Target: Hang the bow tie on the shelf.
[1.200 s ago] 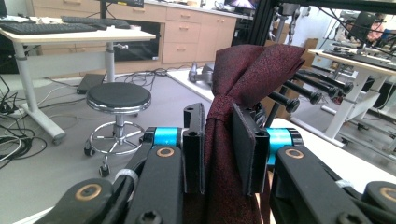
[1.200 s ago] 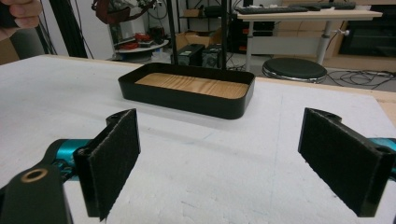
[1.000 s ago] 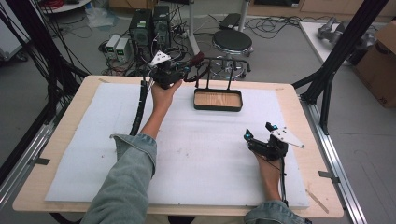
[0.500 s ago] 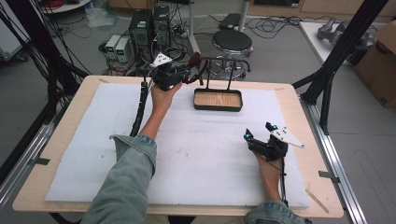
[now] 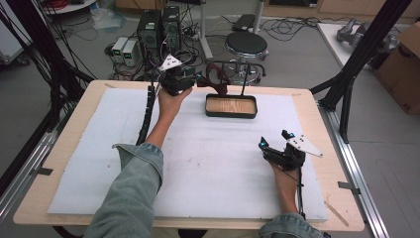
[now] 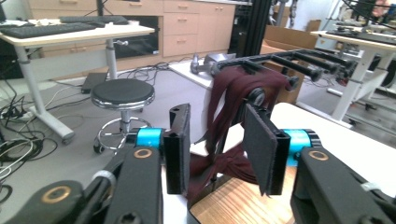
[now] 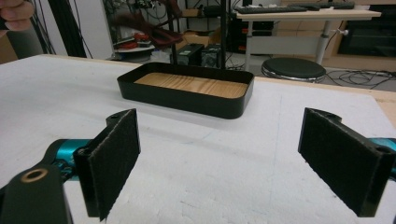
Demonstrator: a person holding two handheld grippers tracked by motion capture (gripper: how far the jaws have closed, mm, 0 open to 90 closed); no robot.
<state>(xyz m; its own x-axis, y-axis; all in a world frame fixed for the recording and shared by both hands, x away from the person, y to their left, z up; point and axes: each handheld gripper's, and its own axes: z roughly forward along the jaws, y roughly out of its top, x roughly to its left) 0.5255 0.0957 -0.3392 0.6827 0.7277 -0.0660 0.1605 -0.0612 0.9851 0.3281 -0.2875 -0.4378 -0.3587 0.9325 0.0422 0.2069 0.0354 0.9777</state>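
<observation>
Landmark: shallow black tray with a wooden floor (image 5: pixel 231 106), at the table's far edge.
Cloth: dark maroon fabric strip (image 6: pixel 233 100) draped over a black rod rack (image 6: pixel 299 60) above the tray's far-left corner, its length hanging down.
Left gripper (image 6: pixel 219 147): jaws spread, just left of the tray; the cloth lies straight ahead between them, seemingly untouched.
Right gripper (image 7: pixel 240 163): jaws wide apart, empty, well nearside of the tray.
Nearer hand: the left, by far.
</observation>
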